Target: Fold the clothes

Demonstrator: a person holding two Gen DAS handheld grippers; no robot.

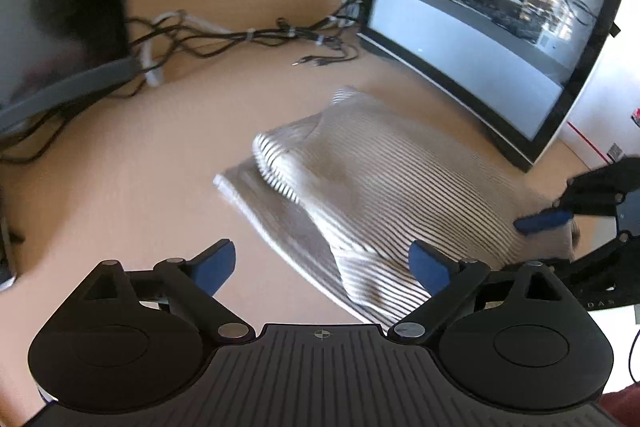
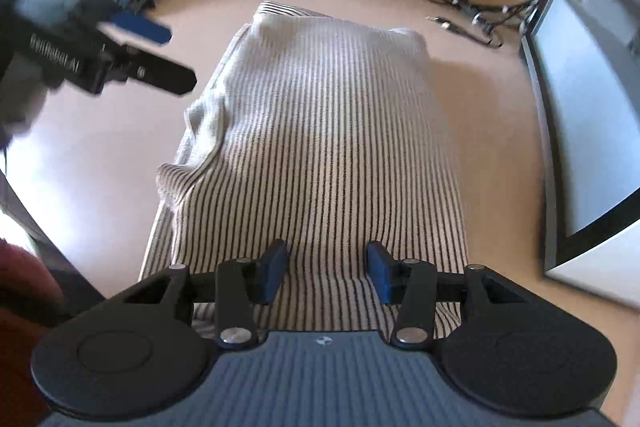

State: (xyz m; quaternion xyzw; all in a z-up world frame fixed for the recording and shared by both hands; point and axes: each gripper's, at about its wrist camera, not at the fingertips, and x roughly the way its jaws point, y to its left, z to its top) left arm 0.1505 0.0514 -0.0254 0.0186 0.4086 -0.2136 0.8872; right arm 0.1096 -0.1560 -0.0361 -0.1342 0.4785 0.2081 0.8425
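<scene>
Tilting steeply down, the left gripper fills the bottom of its frame, blue pads spread wide and empty over the near edge of the striped garment. The right gripper angles down at the lower middle of its view, jaws half parted above the cloth, gripping nothing. The ribbed, cream, dark-lined fabric lies folded in a soft bundle at centre on the tan table.

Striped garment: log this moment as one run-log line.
task: fold clothes | striped garment: folded bundle on table, left edge rumpled | left gripper: open, empty | right gripper: open over garment | monitor: behind
</scene>
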